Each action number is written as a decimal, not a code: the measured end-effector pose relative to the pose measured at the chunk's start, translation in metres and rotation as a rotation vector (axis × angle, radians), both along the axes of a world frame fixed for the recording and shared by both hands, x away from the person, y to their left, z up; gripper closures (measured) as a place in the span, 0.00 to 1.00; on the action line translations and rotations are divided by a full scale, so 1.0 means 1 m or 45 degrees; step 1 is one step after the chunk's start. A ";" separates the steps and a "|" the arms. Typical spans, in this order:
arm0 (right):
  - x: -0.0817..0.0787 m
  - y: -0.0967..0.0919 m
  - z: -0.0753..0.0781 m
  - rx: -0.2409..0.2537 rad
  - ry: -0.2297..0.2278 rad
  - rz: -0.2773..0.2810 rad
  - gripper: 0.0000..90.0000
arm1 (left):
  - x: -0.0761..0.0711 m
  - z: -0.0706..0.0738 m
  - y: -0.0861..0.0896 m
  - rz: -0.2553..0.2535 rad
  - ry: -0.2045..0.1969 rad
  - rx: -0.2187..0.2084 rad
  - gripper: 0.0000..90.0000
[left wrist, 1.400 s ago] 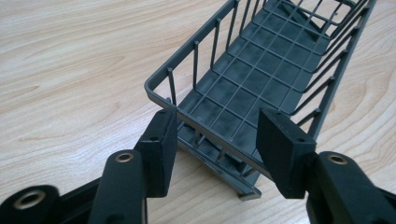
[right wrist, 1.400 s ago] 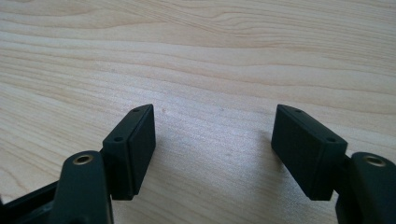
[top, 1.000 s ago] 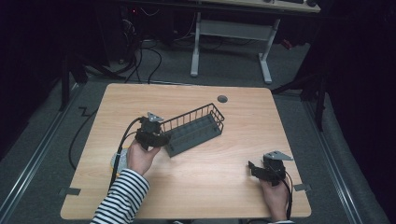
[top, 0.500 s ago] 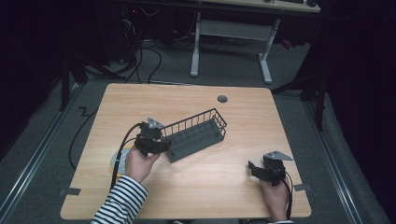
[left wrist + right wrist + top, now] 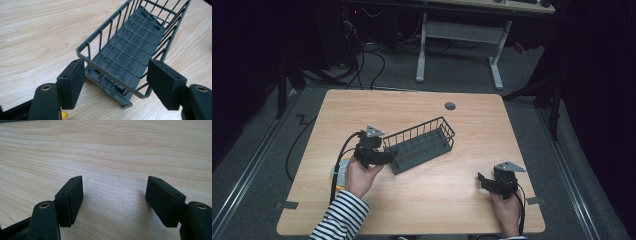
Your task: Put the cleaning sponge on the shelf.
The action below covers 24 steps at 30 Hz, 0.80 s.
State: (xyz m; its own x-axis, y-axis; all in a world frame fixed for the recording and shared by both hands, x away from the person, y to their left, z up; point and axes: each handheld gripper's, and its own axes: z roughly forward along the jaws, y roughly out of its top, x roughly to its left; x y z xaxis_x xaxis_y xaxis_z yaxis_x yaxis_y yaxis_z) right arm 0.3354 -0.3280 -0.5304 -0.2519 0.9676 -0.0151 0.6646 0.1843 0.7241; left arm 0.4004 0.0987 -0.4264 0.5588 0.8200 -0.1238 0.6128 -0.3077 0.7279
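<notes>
We have the left gripper (image 5: 115, 77) with its jaws just opened wide around the near end of the grey wire basket (image 5: 422, 145), pads clear of the wire, so nothing is held. The basket sits slanted near the middle of the wooden table (image 5: 412, 107). Our right gripper (image 5: 488, 181) rests spread apart and empty over bare wood. If we pull back carelessly, a pad could snag the rim and drag the basket.

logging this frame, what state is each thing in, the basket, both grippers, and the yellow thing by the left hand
basket: upright on the table, empty, near end between the left jaws, pads off it
left gripper: open, jaws have just been opening
right gripper: open, nothing between its jaws
yellow thing: on the table, mostly hidden by the left hand
</notes>
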 end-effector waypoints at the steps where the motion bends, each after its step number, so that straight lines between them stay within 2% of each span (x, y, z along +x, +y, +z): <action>1: 0.000 0.000 0.000 0.000 0.000 0.000 0.34 | 0.000 0.000 0.000 0.000 0.000 0.000 0.34; 3: 0.000 0.000 0.000 0.000 0.000 0.000 0.34 | -0.001 0.003 0.006 0.002 0.004 -0.012 0.34; 6: 0.000 0.000 0.000 0.000 0.000 0.000 0.34 | -0.006 0.008 0.015 0.003 -0.017 -0.029 0.34; 10: 0.000 0.000 0.000 0.000 0.000 0.001 0.34 | -0.011 0.012 0.027 0.016 -0.040 -0.026 0.33; 14: 0.000 0.000 0.000 0.000 0.000 0.001 0.34 | -0.012 0.012 0.039 0.036 -0.040 -0.024 0.32; 17: 0.000 0.000 0.000 0.001 0.000 0.001 0.34 | -0.014 0.012 0.047 0.048 -0.037 -0.047 0.31; 18: 0.000 0.000 0.000 0.000 0.000 0.001 0.34 | -0.015 0.011 0.053 0.059 -0.036 -0.071 0.31; 24: 0.000 0.000 0.000 0.000 0.000 0.001 0.34 | -0.019 0.009 0.071 0.101 -0.036 -0.079 0.29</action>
